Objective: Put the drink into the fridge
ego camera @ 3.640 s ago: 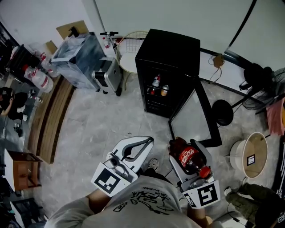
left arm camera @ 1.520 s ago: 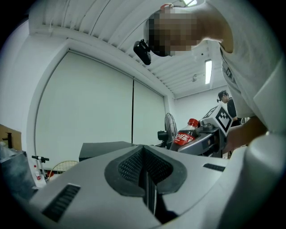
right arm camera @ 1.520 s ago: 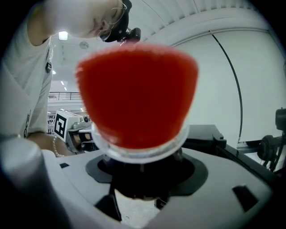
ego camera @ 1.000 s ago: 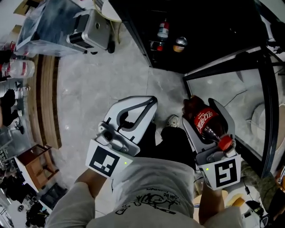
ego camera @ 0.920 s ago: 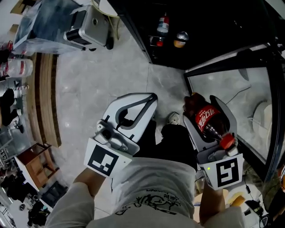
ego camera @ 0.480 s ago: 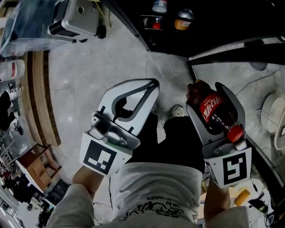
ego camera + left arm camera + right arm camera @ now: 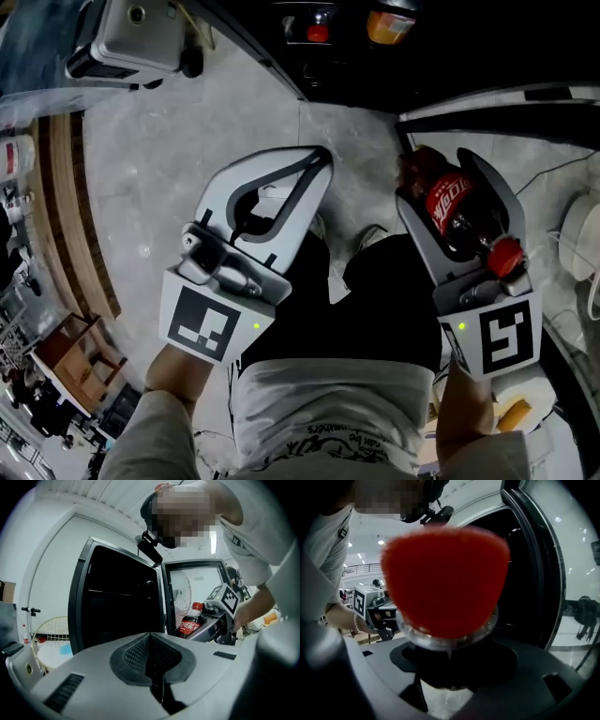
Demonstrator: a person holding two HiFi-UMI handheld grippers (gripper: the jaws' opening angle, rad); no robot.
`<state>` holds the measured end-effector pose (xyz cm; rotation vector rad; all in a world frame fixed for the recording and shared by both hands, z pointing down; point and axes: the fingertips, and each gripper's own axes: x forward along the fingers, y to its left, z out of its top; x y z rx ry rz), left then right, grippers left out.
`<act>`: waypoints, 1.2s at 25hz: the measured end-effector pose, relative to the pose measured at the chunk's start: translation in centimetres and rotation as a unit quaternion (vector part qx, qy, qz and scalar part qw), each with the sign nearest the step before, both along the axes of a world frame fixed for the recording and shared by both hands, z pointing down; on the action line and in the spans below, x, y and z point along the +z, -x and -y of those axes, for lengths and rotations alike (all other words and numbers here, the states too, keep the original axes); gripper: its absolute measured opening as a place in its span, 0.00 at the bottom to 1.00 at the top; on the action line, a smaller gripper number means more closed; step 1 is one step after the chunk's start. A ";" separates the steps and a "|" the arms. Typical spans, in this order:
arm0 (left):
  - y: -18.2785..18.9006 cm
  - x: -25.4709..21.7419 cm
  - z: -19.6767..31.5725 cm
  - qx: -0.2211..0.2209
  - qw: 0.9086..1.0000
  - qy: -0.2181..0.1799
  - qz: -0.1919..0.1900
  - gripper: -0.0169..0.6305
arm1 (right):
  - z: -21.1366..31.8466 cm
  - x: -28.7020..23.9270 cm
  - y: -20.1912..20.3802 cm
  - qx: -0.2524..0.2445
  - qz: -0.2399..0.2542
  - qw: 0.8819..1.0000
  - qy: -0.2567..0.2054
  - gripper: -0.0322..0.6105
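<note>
While facing the small black fridge (image 7: 117, 606), holds the dark plastic cola bottle with the red label and red cap (image 7: 457, 211) in the right hand-held gripper (image 7: 433, 169). Has both jaws pressed on the bottle's sides, fat bottom out front, red cap back near the hand. Seems to hold it lying long-ways so it can slide in bottom first without slipping. Has not put it in yet; has it just outside the fridge, above the grey stone floor (image 7: 169, 169).

Holds the left hand-held gripper (image 7: 322, 157) beside it, jaws shut together with nothing between them. Looks like a spare helper for now.

Finds the fridge's glass door (image 7: 562, 550) swung wide open on the right, so needs no pulling. Sees a bottle with a red cap (image 7: 319, 31) and a round orange-topped can (image 7: 389, 23) on a shelf inside, so must pick a free spot and not knock them over. Must also steer past the door's dark edge, just beside the cola bottle.

Around: a silver hard case on little wheels (image 7: 131, 37) at the far left, a long wooden strip (image 7: 70, 216) on the floor, a white shoe (image 7: 370, 234) between the two hand-held grippers, and a white round tub (image 7: 581, 225) at the right, partly cut off. Finds none of these between bottle and fridge.
</note>
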<state>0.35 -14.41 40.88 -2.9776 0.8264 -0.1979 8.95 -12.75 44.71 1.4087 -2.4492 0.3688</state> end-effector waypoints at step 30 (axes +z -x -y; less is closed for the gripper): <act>-0.9 19.5 6.2 0.020 0.999 -0.045 -0.014 0.06 | 6.3 19.4 -0.7 -0.053 -0.035 0.998 -0.029 0.54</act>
